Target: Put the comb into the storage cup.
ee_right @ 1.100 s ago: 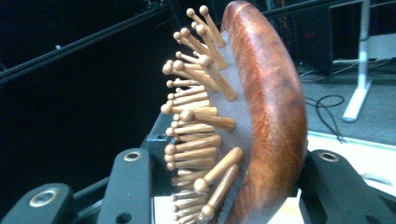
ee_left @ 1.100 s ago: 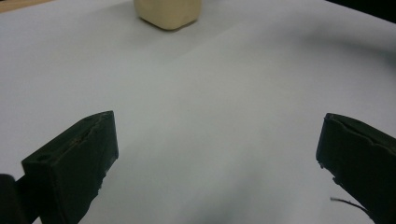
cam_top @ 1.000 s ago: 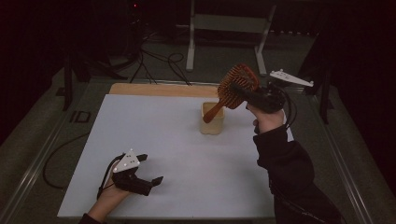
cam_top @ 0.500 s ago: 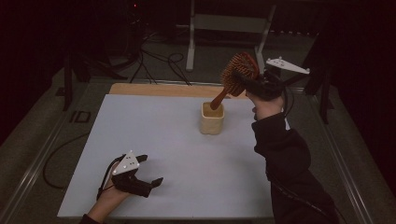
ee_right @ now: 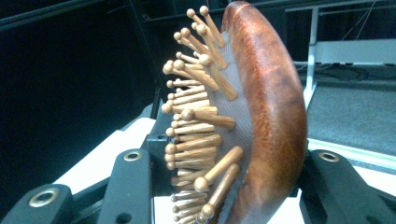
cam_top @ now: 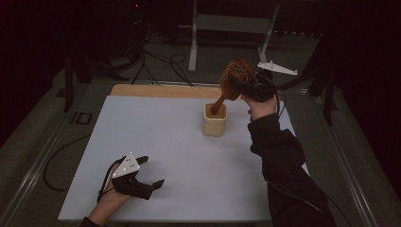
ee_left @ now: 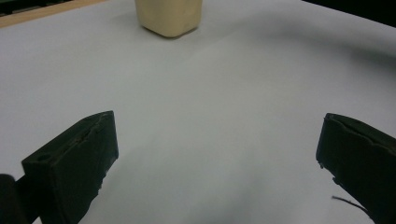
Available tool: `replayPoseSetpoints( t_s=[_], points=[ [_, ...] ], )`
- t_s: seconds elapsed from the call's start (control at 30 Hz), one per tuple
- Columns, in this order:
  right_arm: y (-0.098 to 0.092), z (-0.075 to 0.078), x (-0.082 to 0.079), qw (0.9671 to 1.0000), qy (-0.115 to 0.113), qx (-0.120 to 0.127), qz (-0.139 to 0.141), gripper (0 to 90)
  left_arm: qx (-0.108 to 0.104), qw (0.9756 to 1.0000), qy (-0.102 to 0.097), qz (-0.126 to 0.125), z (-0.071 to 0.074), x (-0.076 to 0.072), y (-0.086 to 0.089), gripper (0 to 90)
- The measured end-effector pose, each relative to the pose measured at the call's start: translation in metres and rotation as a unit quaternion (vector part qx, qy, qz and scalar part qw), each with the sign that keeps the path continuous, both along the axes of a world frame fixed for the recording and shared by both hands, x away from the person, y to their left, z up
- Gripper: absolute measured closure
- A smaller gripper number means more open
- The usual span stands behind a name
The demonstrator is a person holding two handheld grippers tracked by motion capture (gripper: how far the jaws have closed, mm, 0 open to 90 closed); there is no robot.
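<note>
A cream cup (cam_top: 215, 120) stands on the white table (cam_top: 165, 137), right of centre toward the back. My right gripper (cam_top: 248, 87) is raised just right of the cup, shut on the head of a wooden hairbrush (cam_top: 235, 75). The brush leans, and its handle end dips into the cup's mouth. In the right gripper view the bristled brush head (ee_right: 261, 116) sits between the jaws of the right gripper (ee_right: 224, 186). My left gripper (cam_top: 152, 171) rests on the table at the front left, open with nothing between its jaws. The left gripper (ee_left: 217, 149) faces the cup (ee_left: 169, 16).
A wooden strip (cam_top: 161, 91) runs along the table's far edge. Behind it are a metal stand (cam_top: 194, 47) and cables (cam_top: 156, 61) on the dark floor. The person's dark right sleeve (cam_top: 279, 156) crosses the table's right side.
The right gripper moved left toward the cup with the brush, tipping the brush head higher and more upright. The left gripper stayed put.
</note>
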State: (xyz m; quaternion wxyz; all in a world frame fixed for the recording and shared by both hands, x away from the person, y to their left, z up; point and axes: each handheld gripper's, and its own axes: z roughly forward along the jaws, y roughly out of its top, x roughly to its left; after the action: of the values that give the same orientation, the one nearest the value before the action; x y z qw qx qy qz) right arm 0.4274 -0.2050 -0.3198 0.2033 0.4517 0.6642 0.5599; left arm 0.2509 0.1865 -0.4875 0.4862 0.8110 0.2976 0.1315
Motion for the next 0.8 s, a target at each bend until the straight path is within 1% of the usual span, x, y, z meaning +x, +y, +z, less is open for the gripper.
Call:
replayPoseSetpoints(
  t_s=[0.2, 0.23, 0.33, 0.37, 0.4, 0.43, 0.47, 0.6, 0.63, 0.8],
  points=[
    [0.004, -0.014, 0.007, 0.9999, 0.014, -0.002, 0.004, 53.6, 0.001, 1.0000, 0.000, -0.002, 0.000, 0.000, -0.001, 0.0],
    [0.004, -0.014, 0.007, 0.9999, 0.014, -0.002, 0.004, 53.6, 0.001, 1.0000, 0.000, -0.002, 0.000, 0.000, -0.001, 0.0],
    [0.007, -0.024, 0.011, 0.9996, 0.024, -0.007, 0.009, 53.5, 0.000, 1.0000, 0.000, -0.002, -0.001, 0.000, -0.001, 0.0],
    [0.007, -0.024, 0.011, 0.9996, 0.024, -0.007, 0.009, 53.5, 0.000, 1.0000, 0.000, -0.002, -0.001, 0.000, -0.001, 0.0],
    [0.009, -0.029, 0.013, 0.9995, 0.029, -0.008, 0.009, 53.6, -0.001, 1.0000, -0.001, -0.002, -0.001, 0.000, -0.001, 0.0],
    [0.009, -0.029, 0.013, 0.9995, 0.029, -0.008, 0.009, 53.6, -0.001, 1.0000, -0.001, -0.002, -0.001, 0.000, -0.001, 0.0],
    [0.010, -0.033, 0.015, 0.9994, 0.033, -0.009, 0.010, 53.6, -0.001, 1.0000, 0.000, -0.002, -0.001, 0.000, -0.001, 0.0],
    [0.012, -0.039, 0.018, 0.9991, 0.040, -0.011, 0.011, 53.6, -0.003, 1.0000, -0.003, -0.002, -0.001, -0.001, -0.001, 0.0],
    [0.013, -0.043, 0.019, 0.9989, 0.044, -0.013, 0.013, 53.5, -0.003, 1.0000, -0.003, -0.002, 0.000, -0.001, 0.000, 0.0],
    [0.015, -0.050, 0.021, 0.9984, 0.052, -0.014, 0.018, 53.5, -0.004, 1.0000, -0.004, -0.002, -0.001, 0.000, 0.000, 0.0]
  ],
)
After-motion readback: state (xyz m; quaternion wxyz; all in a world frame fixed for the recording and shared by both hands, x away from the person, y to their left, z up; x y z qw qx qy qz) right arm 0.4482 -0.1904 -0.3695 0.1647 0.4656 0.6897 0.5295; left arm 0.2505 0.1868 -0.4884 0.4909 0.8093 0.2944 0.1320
